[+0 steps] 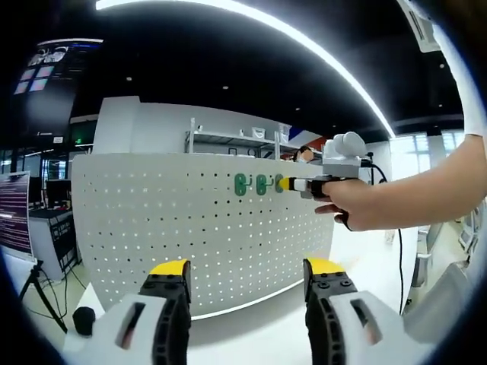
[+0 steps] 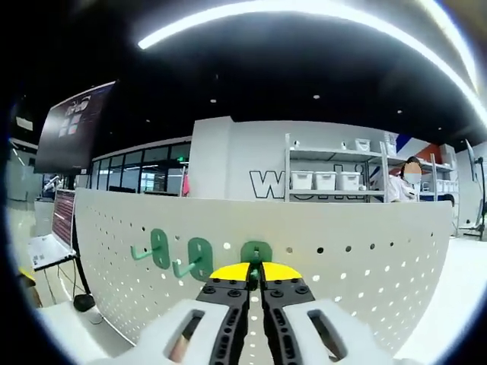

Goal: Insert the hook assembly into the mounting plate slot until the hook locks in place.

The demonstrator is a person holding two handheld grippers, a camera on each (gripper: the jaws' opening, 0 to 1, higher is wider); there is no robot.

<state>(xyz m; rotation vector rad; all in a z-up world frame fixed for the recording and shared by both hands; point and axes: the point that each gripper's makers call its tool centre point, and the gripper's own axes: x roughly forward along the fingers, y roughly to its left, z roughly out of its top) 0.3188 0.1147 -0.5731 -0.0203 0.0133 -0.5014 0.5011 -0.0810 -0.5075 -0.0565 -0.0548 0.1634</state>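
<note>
Board: a white perforated metal pegboard (image 1: 205,228) stands upright on a white table (image 1: 251,334).
Hooks: two green plastic hooks (image 2: 160,249) (image 2: 199,258) sit side by side in the board's upper holes.
Third hook: a green hook plate (image 2: 257,253) lies against the board, just right of the other two.
Right gripper (image 2: 255,275): yellow-tipped jaws pressed together on the third hook's lower edge, held by a hand (image 1: 358,201).
Left gripper (image 1: 247,277): jaws wide apart, nothing between them, well short of the board.
</note>
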